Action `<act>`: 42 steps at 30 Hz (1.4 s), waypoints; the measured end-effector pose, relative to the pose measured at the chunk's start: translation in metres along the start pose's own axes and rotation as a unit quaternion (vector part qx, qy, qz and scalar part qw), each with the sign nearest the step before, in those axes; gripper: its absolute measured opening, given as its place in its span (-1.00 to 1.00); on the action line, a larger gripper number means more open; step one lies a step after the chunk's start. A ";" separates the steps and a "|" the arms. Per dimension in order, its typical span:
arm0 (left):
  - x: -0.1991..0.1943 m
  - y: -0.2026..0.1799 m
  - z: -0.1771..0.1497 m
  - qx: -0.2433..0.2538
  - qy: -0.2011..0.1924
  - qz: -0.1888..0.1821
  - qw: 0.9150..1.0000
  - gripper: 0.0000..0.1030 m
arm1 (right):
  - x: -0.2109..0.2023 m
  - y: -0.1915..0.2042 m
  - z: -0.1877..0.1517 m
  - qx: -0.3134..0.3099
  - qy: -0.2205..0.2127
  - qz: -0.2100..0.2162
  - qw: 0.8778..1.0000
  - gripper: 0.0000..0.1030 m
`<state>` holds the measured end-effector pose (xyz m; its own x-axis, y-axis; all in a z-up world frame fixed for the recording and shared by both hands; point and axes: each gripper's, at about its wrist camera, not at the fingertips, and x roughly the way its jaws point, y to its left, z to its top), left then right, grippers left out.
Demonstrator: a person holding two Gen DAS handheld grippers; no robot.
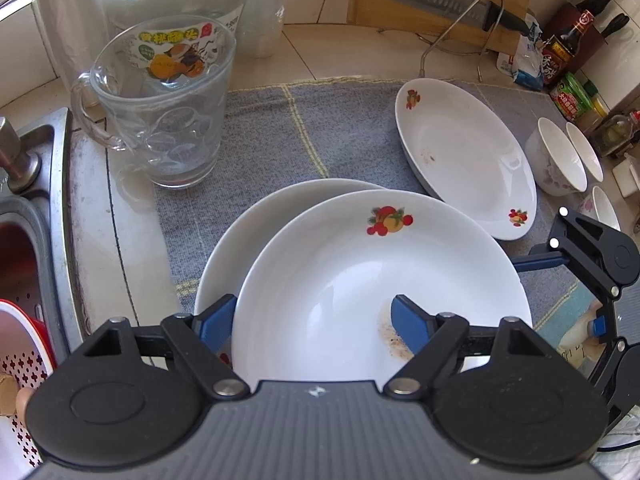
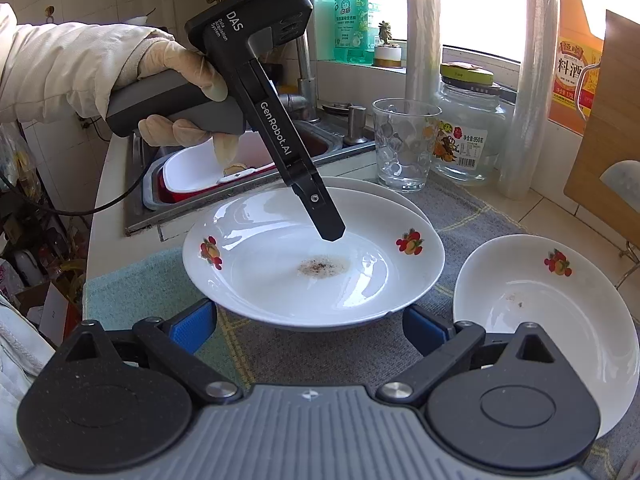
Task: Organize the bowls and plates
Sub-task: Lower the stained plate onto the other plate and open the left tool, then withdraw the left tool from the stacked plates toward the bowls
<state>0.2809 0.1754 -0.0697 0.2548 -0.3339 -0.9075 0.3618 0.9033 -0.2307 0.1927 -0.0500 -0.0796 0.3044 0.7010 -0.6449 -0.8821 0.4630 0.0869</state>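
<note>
A white fruit-print plate (image 1: 360,280) (image 2: 280,272) rests tilted on a second white plate (image 1: 240,240) (image 2: 384,194) on the grey cloth. My left gripper (image 1: 316,326) straddles the top plate's near rim, one finger (image 1: 412,328) inside it and one outside, jaws wide apart. In the right wrist view the left gripper's finger (image 2: 324,216) touches the plate's inside. My right gripper (image 2: 308,330) is open just short of the plate's near edge. A third fruit-print plate (image 1: 464,156) (image 2: 540,304) lies to the right.
A glass mug (image 1: 160,120) (image 2: 404,144) and a glass jar (image 2: 468,128) stand behind the plates. Small white bowls (image 1: 560,160) sit at the far right. A sink (image 2: 240,168) with a red-and-white colander lies left. A knife (image 1: 452,4) leans on a cutting board.
</note>
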 end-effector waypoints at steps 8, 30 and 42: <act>-0.009 0.001 -0.002 0.003 -0.020 0.015 1.000 0.62 | 0.005 0.003 0.001 -0.006 0.006 -0.009 1.000 0.97; -0.040 -0.079 -0.034 0.113 -0.177 0.090 0.973 0.77 | -0.037 0.002 -0.018 0.065 0.055 -0.169 0.982 1.00; -0.024 -0.161 -0.060 0.172 -0.226 0.097 0.954 0.84 | -0.085 -0.027 -0.024 0.088 0.074 -0.241 0.964 1.00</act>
<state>0.1627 0.0543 -0.0323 0.6795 -0.3218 -0.6593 0.5213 0.8441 0.1253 0.1818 -0.1349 -0.0457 0.5975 0.3023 -0.7427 -0.5721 0.8097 -0.1307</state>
